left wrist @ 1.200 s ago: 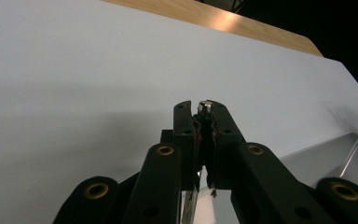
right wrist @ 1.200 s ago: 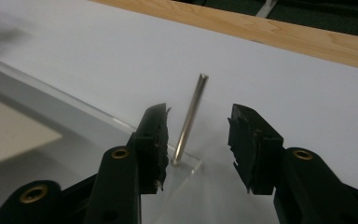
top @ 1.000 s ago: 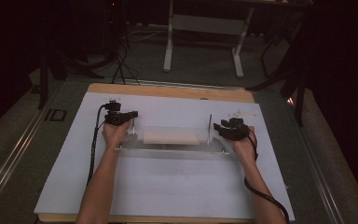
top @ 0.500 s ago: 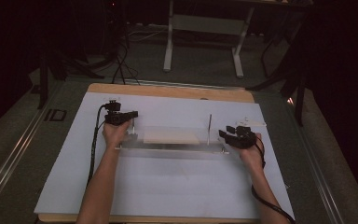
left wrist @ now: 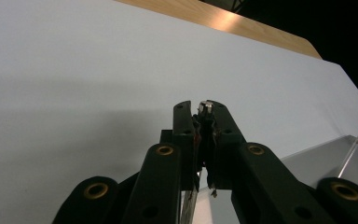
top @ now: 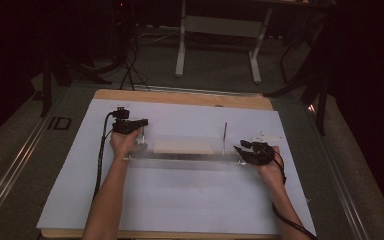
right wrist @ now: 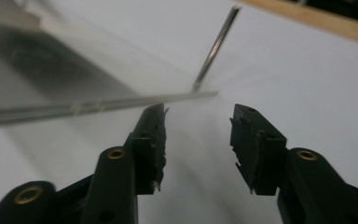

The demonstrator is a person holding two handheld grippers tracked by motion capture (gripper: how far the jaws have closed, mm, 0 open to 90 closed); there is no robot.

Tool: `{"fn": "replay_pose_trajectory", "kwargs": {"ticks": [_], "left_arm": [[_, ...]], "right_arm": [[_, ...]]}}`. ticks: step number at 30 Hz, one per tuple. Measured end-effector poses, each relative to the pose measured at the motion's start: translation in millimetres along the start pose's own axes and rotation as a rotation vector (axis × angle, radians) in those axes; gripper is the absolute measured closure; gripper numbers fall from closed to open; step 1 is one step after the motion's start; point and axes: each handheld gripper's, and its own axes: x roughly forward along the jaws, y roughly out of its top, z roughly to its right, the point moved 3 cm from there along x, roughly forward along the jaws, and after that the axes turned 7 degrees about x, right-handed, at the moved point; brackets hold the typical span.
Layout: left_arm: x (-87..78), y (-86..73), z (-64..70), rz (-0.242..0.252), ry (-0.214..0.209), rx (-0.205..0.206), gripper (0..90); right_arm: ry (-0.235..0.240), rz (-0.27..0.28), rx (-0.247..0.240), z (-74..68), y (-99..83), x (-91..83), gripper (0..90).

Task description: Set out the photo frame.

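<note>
A clear plastic plate [top: 180, 160] lies across the middle of the white sheet, with a pale flat block [top: 184, 146] on it. A thin metal rod [top: 224, 137] stands upright near its right end. My left gripper [top: 144, 122] is at the plate's left end, and in the left gripper view it [left wrist: 206, 109] is shut on a small metal tip that looks like the top of a second rod. My right gripper [top: 240, 149] sits at the plate's right end. In the right gripper view it [right wrist: 198, 123] is open and empty, just short of the plate's edge [right wrist: 98, 107] and the rod [right wrist: 214, 46].
The white sheet [top: 180, 200] covers a wooden table [top: 180, 97]. Small white bits [top: 265, 136] lie beyond the right gripper. A cable [top: 100, 160] trails from the left gripper along the forearm. Behind the table are a dark floor and table legs [top: 182, 45].
My right gripper has drawn back from the upright rod, moving right and toward the person to the plate's end. The left gripper has stayed put.
</note>
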Motion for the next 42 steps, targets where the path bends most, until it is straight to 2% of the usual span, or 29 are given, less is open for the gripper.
{"fn": "replay_pose_trajectory", "kwargs": {"ticks": [1, 2, 6, 10, 14, 23, 27, 30, 33, 35, 40, 42], "left_arm": [[0.1, 0.1, -0.1, 0.000, 0.000, -0.001, 83.8], [0.1, 0.1, -0.1, 0.000, -0.001, -0.002, 83.8], [0.1, 0.0, -0.2, -0.001, -0.001, -0.002, 83.8], [0.1, 0.1, -0.2, -0.001, -0.001, -0.003, 83.7], [0.3, 0.1, -0.3, 0.000, -0.002, -0.005, 83.7], [0.6, 0.4, -0.8, -0.003, -0.005, -0.012, 83.6], [0.8, 0.5, -1.2, -0.004, -0.008, -0.017, 83.5], [0.5, 0.4, -1.0, -0.005, -0.009, -0.012, 83.4], [0.5, 0.3, -1.3, -0.003, -0.014, -0.014, 83.2], [0.5, 0.3, -0.8, 0.000, -0.007, 0.001, 82.9], [-0.2, 0.5, -1.7, 0.003, 0.010, 0.018, 78.0], [-0.4, 0.1, -3.1, 0.004, 0.018, 0.028, 73.2]], "right_arm": [[0.023, -0.011, -0.004, 0.3, -0.8, 0.6, 53.1], [0.016, -0.013, -0.014, 0.3, -2.0, 0.7, 52.5], [0.052, -0.006, -0.040, -2.4, -2.9, 0.2, 50.4], [0.062, -0.001, -0.091, -8.9, 0.1, 0.6, 47.1], [0.082, 0.025, -0.135, -16.2, 2.0, 1.1, 47.5], [0.111, 0.100, -0.191, -24.5, 6.0, -1.1, 47.7], [0.137, 0.115, -0.194, -27.9, 7.7, 0.4, 47.8], [0.164, 0.112, -0.176, -29.7, 8.9, 3.6, 47.3], [0.171, 0.111, -0.168, -30.8, 9.8, 5.3, 47.4], [0.172, 0.112, -0.161, -30.7, 10.3, 5.4, 47.4], [0.174, 0.107, -0.151, -30.4, 11.3, 5.3, 47.4], [0.176, 0.104, -0.148, -30.3, 11.7, 5.2, 47.4]]}}
